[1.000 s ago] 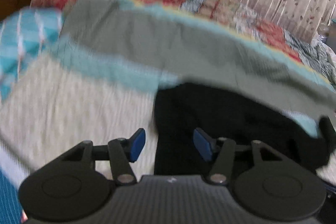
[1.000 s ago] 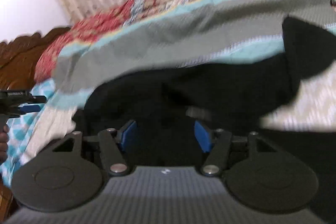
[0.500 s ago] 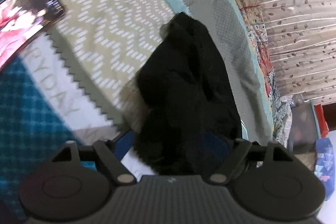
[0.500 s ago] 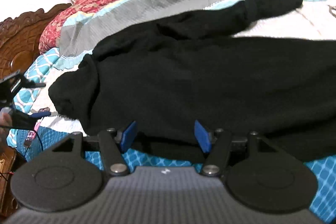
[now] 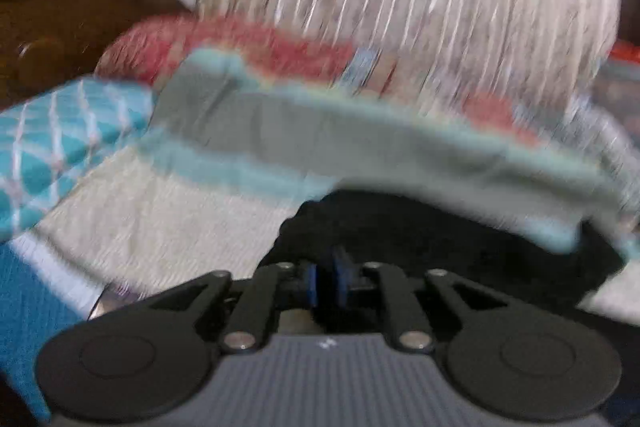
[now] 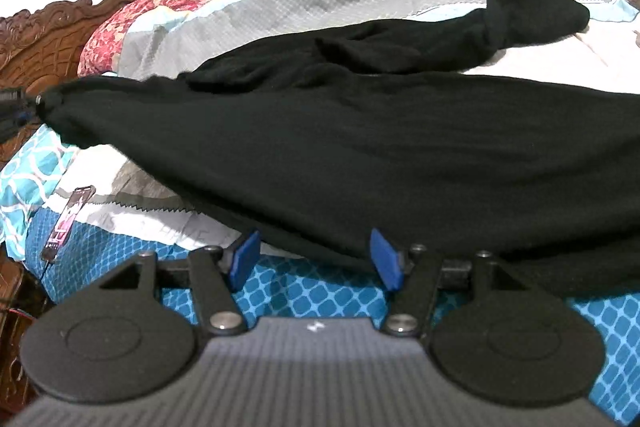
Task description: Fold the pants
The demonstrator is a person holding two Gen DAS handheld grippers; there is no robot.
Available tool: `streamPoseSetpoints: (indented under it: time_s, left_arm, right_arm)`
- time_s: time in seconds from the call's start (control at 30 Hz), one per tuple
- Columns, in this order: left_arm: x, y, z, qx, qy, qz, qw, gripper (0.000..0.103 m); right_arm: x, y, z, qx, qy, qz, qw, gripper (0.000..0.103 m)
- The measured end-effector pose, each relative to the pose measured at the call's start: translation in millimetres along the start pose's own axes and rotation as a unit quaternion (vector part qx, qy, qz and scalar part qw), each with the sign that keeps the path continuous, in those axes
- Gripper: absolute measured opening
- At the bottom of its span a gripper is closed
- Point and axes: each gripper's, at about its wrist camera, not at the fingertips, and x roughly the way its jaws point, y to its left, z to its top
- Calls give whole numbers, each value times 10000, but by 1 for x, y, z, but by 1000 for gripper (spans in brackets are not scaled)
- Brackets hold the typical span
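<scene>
The black pants (image 6: pixel 360 147) are spread across the bed (image 6: pixel 320 291), one end pinched at nine o'clock by the just-closed left gripper (image 5: pixel 325 285); the right gripper (image 6: pixel 316 259), fingers spread, must next seize the near hem.

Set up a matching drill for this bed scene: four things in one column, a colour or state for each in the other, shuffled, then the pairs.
Things
1. left gripper
2. right gripper
3. phone
4. headboard

States
A. carved brown wood
B. open, empty, at the near edge of the black pants
C. lying flat on the bedspread, screen lit
D. closed on one end of the pants

Pairs: 1-D, 2-B, 3-C, 4-A
</scene>
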Motion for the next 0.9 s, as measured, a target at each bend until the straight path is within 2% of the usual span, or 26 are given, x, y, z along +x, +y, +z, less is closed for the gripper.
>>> streamPoseSetpoints:
  time_s: [0.03, 0.07, 0.1, 0.13, 0.17, 0.23, 0.27, 0.33, 0.4, 0.5, 0.53, 0.6, 0.63, 0.67, 0.7, 0.73, 0.77, 0.8, 0.83, 0.87, 0.9]
  left_arm:
    - [17, 6, -11, -47, 627, 10, 9980, 23]
    - [35, 16, -25, -270, 1324, -57, 9908, 21]
    - [46, 28, -39, -626, 1829, -223, 9809, 21]
    - [50, 38, -48, -905, 2008, -358, 9748, 22]
    - [47, 49, -54, -1183, 1990, -455, 9718, 24]
    - [39, 67, -51, -1548, 1818, -531, 9696, 35]
    - [36, 74, -45, -1686, 1697, -497, 9697, 46]
    - [33, 82, -30, -1805, 1475, -512, 9711, 52]
    - [41, 87, -21, -1909, 1511, -602, 9680, 63]
    - [71, 86, -16, -2107, 1756, -747, 9587, 77]
    - [85, 87, -19, -2234, 1909, -731, 9531, 77]
    - [105, 89, -26, -2721, 2229, -938, 9314, 78]
    - [115, 91, -30, -3059, 2332, -1105, 9164, 80]
    - [121, 92, -34, -3310, 2350, -1162, 9065, 86]
    - [123, 93, -37, -3451, 2310, -1168, 9022, 88]
    - [125, 92, -38, -3532, 2230, -1207, 9005, 84]
    - [124, 89, -37, -3525, 2132, -1281, 9022, 46]
    - [124, 87, -35, -3486, 2112, -1390, 9025, 13]
    - [124, 85, -34, -3475, 2127, -1449, 9017, 13]
    - [117, 84, -31, -3426, 2017, -1329, 9079, 12]
    - [109, 81, -27, -3234, 1877, -1126, 9206, 12]
  right_arm:
    - [2, -1, -1, -11, 46, -8, 10000, 63]
    - [4, -1, -1, -6, 109, -22, 9999, 63]
    - [4, 0, -1, -6, 153, -35, 9999, 63]
    - [3, 1, -2, -29, 163, -44, 9999, 63]
    - [2, 1, -2, -61, 148, -49, 9999, 63]
    - [-1, 0, -2, -52, 138, -62, 9999, 63]
    - [-1, -1, -1, -22, 147, -74, 9999, 63]
    - [-1, -4, -1, 42, 170, -79, 9998, 63]
    - [-1, -3, -2, 69, 162, -100, 9998, 63]
    - [-8, -6, -3, 86, 129, -146, 9998, 63]
    - [-12, -9, -3, 159, 124, -178, 9996, 63]
    - [-25, -22, -6, 400, 84, -282, 9988, 63]
    - [-35, -34, -8, 600, 24, -350, 9976, 63]
    - [-44, -45, -10, 786, -33, -407, 9961, 63]
    - [-55, -58, -13, 999, -101, -489, 9937, 63]
    - [-67, -72, -17, 1231, -194, -601, 9904, 63]
    - [-80, -87, -21, 1475, -319, -741, 9858, 63]
    - [-93, -101, -26, 1718, -455, -885, 9801, 63]
    - [-105, -116, -30, 1981, -604, -1044, 9727, 63]
    - [-119, -133, -35, 2274, -789, -1203, 9631, 63]
    - [-131, -148, -39, 2540, -985, -1320, 9531, 63]
